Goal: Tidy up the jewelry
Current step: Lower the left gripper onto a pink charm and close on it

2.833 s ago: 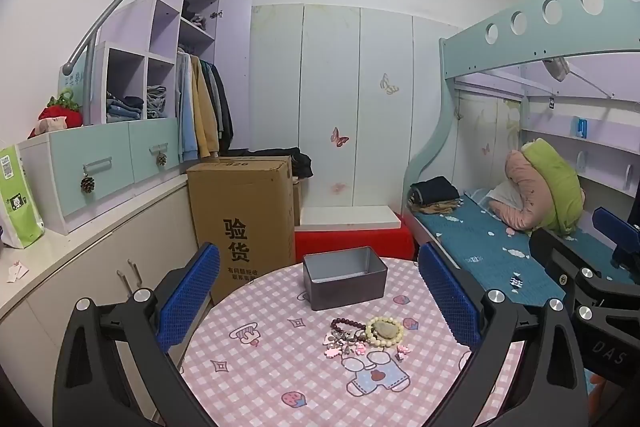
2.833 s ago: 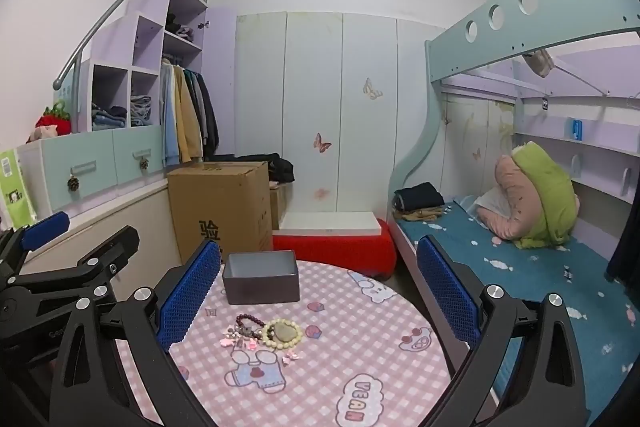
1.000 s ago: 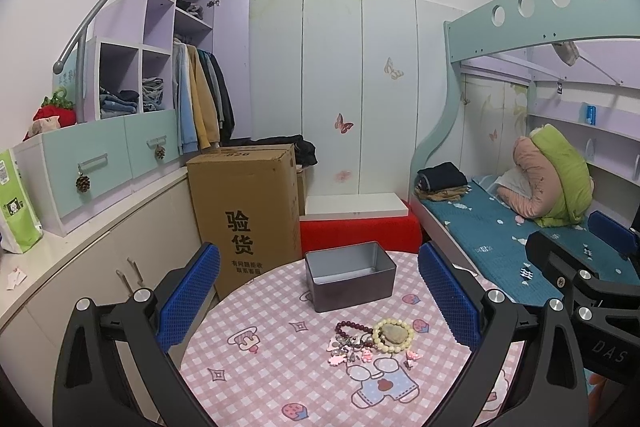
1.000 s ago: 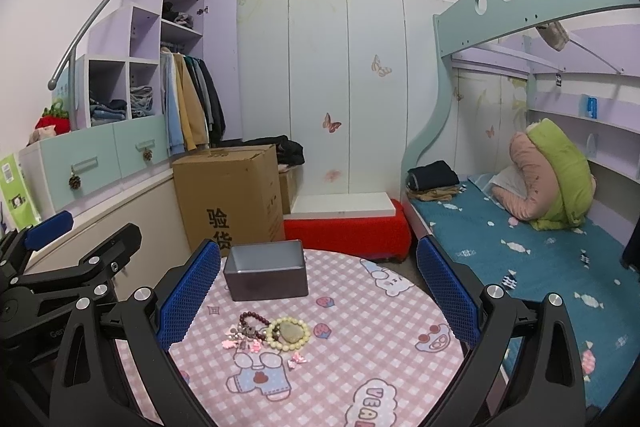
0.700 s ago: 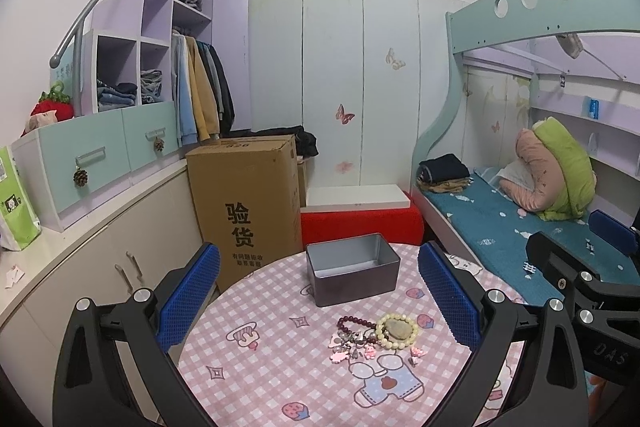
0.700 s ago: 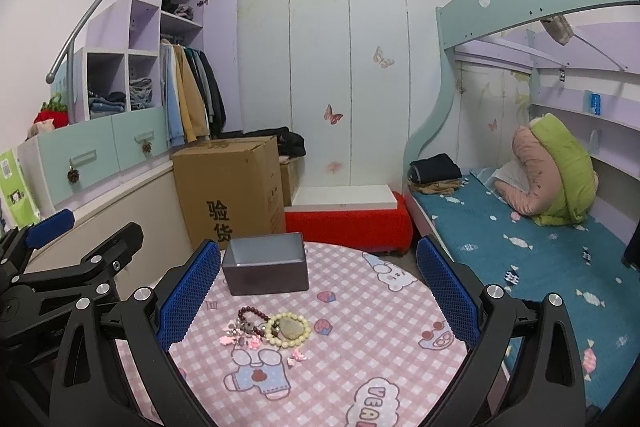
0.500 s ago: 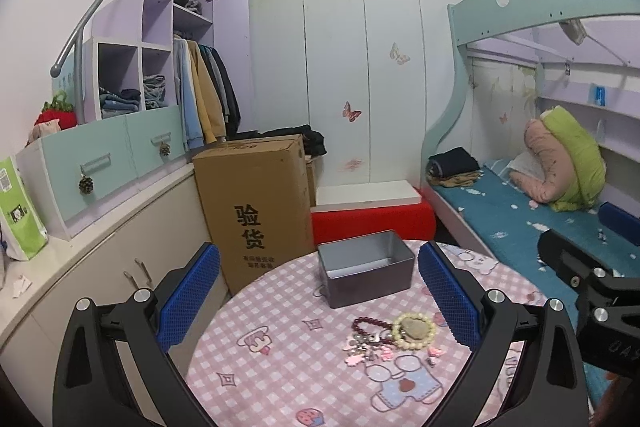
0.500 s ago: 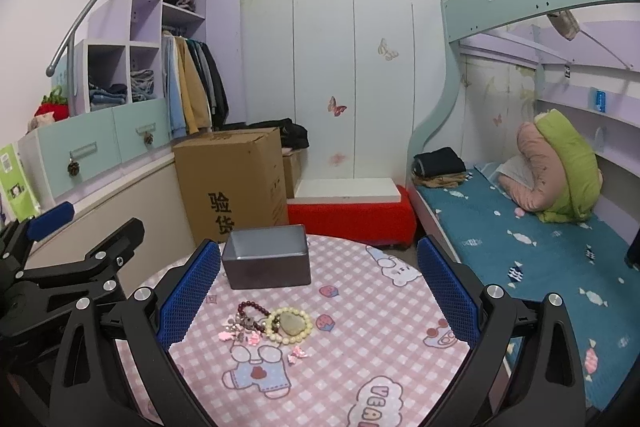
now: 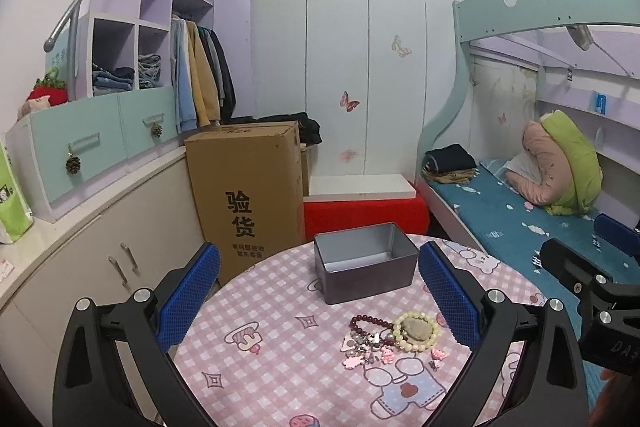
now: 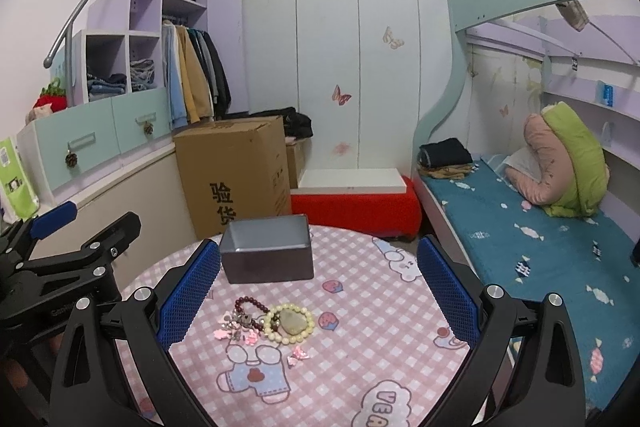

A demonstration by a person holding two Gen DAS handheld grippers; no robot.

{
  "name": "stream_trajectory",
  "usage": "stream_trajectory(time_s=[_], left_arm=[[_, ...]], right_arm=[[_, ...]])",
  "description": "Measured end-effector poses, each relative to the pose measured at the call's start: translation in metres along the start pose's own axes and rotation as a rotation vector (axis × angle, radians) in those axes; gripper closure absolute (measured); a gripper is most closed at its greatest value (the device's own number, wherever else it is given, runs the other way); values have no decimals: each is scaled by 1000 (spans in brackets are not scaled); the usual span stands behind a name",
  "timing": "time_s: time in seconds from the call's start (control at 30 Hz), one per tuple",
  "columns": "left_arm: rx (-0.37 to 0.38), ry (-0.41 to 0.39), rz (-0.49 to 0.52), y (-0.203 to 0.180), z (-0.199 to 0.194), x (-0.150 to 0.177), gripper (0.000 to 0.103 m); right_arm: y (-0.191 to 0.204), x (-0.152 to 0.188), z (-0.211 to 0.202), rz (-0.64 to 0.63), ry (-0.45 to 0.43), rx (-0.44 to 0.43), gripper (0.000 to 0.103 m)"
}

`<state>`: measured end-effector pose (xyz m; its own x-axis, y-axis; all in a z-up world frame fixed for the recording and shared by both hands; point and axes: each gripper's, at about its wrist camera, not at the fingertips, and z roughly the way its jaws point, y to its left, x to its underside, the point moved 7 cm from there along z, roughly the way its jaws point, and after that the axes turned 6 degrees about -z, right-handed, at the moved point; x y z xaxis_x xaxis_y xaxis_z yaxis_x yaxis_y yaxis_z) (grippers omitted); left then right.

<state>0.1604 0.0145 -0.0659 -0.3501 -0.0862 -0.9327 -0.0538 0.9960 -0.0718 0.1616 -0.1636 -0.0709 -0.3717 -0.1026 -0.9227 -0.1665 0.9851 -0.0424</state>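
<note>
Both grippers hang above the round table with the pink checked cartoon-print cloth (image 9: 256, 311), and neither touches anything. The left gripper (image 9: 318, 297) stands released, jaws spread wide and empty. The right gripper (image 10: 318, 293) is likewise released and empty.

The jewelry lies in one loose cluster on the cloth. In the left wrist view it sits ahead of the left jaws, nearer the right-hand pad. In the right wrist view it sits ahead of the right jaws, nearer the left-hand pad. The cluster comprises:
- a pale cream beaded bracelet ringing a flat stone (image 9: 416, 325);
- a dark red beaded bracelet (image 9: 370, 323), touching the cream one;
- small pink and silver charms (image 9: 360, 347), scattered just beside both.

The open grey rectangular metal tin (image 9: 366, 269) stands beyond the cluster, further from the jaws, and appears empty.

Risks, as judged:
- The bracelets touch, so a pinch on one may drag the other.
- The charms are small and flat, so wide pads may slide over them or push them across the cloth.
- The cloth may bunch under a low approach.
- Both grippers face one cluster and could collide.

Legible writing: "验货" on the tall brown cardboard carton (image 9: 246, 203); "VEA" on the cloth in the right wrist view; "DA" on the right gripper body in the left wrist view. Smaller print on the carton cannot be read.
</note>
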Motion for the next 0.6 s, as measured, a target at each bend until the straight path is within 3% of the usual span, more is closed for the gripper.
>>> stream_trajectory(time_s=[0.3, 0.6], left_arm=[[-11, 63, -20, 8, 28, 15, 7], [5, 368, 22, 14, 89, 100, 7]], right_arm=[[-7, 20, 35, 21, 104, -16, 7], [-11, 78, 83, 7, 290, -12, 7]])
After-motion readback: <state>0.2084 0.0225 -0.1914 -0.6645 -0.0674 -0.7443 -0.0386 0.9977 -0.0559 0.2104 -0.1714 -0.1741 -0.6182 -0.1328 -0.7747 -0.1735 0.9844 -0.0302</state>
